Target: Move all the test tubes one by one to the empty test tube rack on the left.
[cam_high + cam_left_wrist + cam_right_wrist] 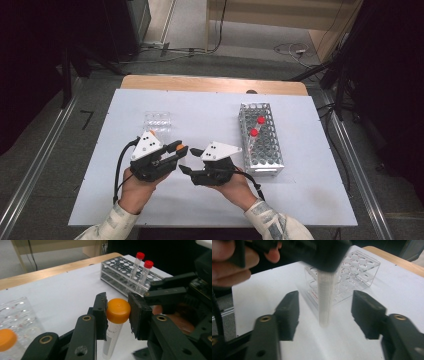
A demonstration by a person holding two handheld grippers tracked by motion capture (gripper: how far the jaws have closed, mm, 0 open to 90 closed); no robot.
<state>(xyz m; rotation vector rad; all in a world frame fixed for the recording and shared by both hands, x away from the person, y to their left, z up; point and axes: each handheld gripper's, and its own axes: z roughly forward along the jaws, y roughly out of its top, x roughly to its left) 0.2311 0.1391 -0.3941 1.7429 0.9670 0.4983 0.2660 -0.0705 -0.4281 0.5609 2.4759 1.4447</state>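
A metal wire rack (260, 140) lies near the right edge of the bench (210, 107), and two clear tubes with red caps (257, 126) stand in holes toward its far end; the other holes look empty. A clear plastic rack (158, 121) sits toward the bench's left side, and the left gripper view shows an orange-capped tube (6, 339) in it. The left gripper (179, 149), near the middle of the bench toward its near edge, has its jaws clamped on the smooth rounded orange cap (118, 310) of a clear printed tube (111, 340), which hangs upright above the white surface. From the high view that tube's body is hidden; the right gripper view shows it as a blurred, pale cylinder between the black jaws of the right gripper (324, 312), which stand apart and clear of it on both sides.
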